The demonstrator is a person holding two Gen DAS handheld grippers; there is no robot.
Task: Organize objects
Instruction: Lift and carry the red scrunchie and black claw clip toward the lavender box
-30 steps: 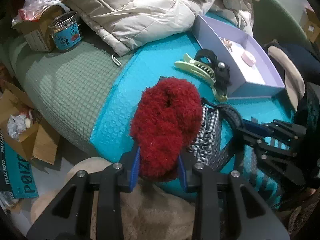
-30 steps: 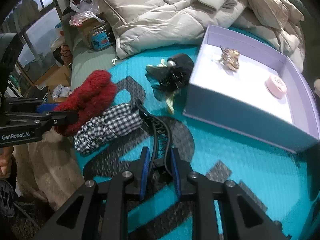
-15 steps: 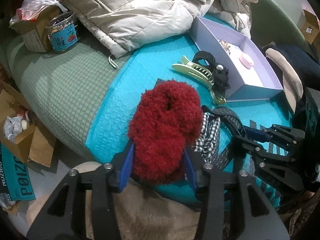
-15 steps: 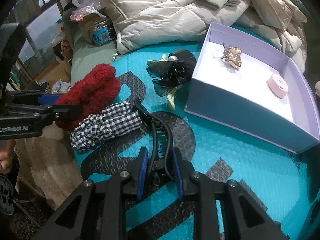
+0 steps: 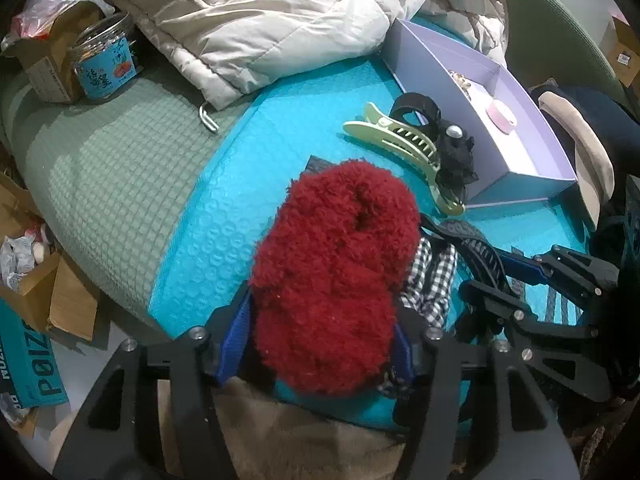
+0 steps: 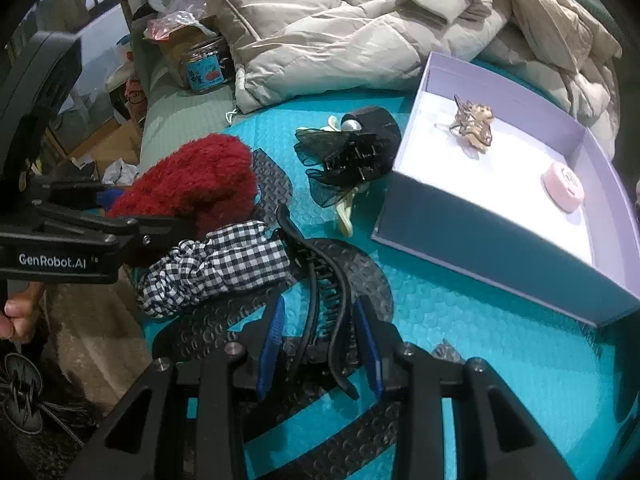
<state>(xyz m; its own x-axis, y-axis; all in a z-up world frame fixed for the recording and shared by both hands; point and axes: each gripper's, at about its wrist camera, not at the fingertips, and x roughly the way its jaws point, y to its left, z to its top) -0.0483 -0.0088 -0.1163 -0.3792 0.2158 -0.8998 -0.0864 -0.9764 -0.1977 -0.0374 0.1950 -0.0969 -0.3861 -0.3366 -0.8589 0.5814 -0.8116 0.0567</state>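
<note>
**Both grippers letting go on the mat**

The left gripper (image 5: 320,344) spreads around the red scrunchie (image 5: 332,272), resting on the blue mat (image 5: 224,216). The right gripper (image 6: 318,344) spreads beside the black claw clip (image 6: 324,292). Advice: clear the pads fully before lifting, so nothing snags; the purple box (image 6: 472,240) lies near.

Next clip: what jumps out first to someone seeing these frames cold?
The fluffy red scrunchie dominates, sitting on the teal mat between the opening jaws of the left gripper. Next, the lilac box on the right, holding a gold clip and a pink item. A black claw clip lies between the right gripper's opening jaws.
</note>
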